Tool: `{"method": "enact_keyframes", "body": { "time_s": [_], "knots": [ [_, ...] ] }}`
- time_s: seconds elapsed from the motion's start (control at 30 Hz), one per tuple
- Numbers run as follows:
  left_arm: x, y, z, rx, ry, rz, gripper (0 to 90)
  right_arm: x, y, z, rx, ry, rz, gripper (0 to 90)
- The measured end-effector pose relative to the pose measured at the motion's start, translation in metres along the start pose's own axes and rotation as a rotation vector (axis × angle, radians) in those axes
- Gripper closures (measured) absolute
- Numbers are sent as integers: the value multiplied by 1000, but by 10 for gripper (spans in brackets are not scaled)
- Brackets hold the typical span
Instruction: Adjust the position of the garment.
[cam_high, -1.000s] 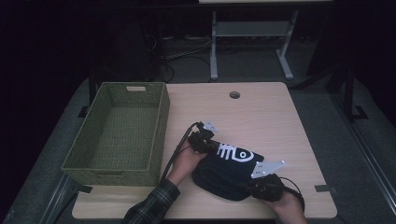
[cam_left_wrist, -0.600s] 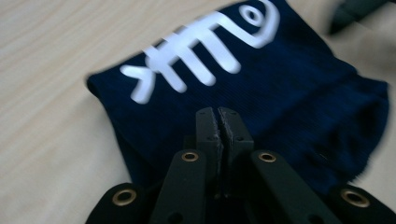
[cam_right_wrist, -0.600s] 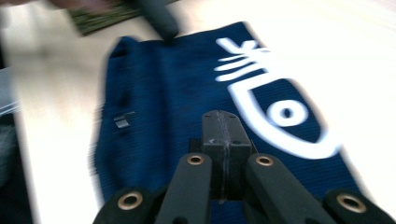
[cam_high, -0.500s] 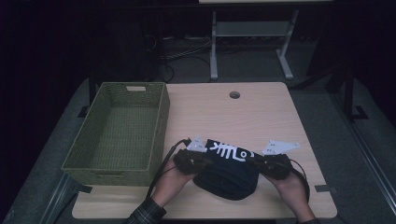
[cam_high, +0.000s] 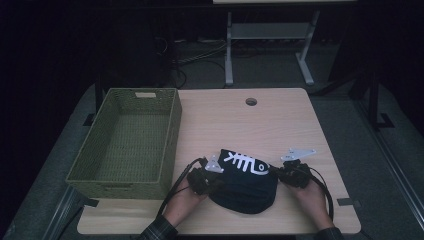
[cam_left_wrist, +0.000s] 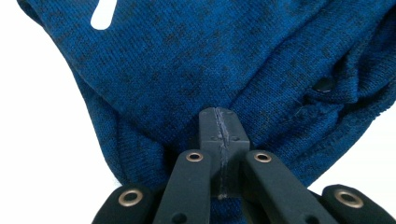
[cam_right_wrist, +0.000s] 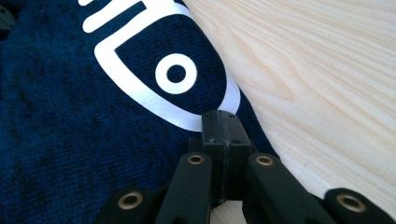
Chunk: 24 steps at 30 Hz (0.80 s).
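high view: dark blue knit garment (cam_high: 245, 185) with a white fish-skeleton print lies bunched on the table (cam_high: 280, 125), at the near edge, to the right of the green wicker basket (cam_high: 125, 140). basket looks empty. left hand-held gripper (cam_high: 212, 176) sits at the garment's left edge, right hand-held gripper (cam_high: 281, 172) at its right edge, one hand behind each.

left gripper view: left hand-held gripper (cam_left_wrist: 219, 122) has its jaws clenched tight together, tips buried in a fold of the garment (cam_left_wrist: 224, 60). looks like it pinches the knit edge; cloth puckers around the tips.

right gripper view: right hand-held gripper (cam_right_wrist: 220, 125) jaws also clenched together, tips on the garment's (cam_right_wrist: 70, 116) border just at the white eye of the print, bare table (cam_right_wrist: 317, 70) to the right of it. reads as a pinch on the edge.

step, as a judgement: both sides gripped, garment being spread or folded before it goes toward the basket. next move likely calls for lifting both edges together, keeping both pinches firm, then carrying left over the basket rim. risk: thin pinch slips off the knit.
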<state>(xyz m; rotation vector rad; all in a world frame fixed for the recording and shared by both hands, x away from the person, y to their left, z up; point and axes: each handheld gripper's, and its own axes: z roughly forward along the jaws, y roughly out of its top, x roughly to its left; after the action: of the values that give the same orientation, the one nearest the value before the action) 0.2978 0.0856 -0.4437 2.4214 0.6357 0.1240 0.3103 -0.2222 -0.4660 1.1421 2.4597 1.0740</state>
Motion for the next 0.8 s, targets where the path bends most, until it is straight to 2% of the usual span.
{"method": "enact_keyframes", "body": {
  "time_s": [0.1, 0.2, 0.27, 0.4, 0.63, 0.73, 0.8],
  "knots": [
    [3, 0, -1, -6, -10, -8, 900, 1, -1, -1, -4, -1, -9, 898],
    [5, 2, -5, -19, -22, -25, 855, 2, -3, -9, -32, -3, -23, 773],
    [6, 4, -9, -35, -13, -30, 800, 2, -4, -16, -52, -12, -21, 737],
    [10, 8, -16, -61, 4, -64, 680, 1, -11, -27, -80, -62, -8, 576],
    [24, 14, -19, -107, 43, -132, 481, -4, -29, -44, -108, -137, 51, 309],
    [32, 14, -14, -127, 30, -171, 398, -6, -39, -46, -93, -165, 85, 164],
    [36, 15, -11, -128, 25, -184, 352, -8, -46, -45, -72, -183, 112, 128]
  ]
}}
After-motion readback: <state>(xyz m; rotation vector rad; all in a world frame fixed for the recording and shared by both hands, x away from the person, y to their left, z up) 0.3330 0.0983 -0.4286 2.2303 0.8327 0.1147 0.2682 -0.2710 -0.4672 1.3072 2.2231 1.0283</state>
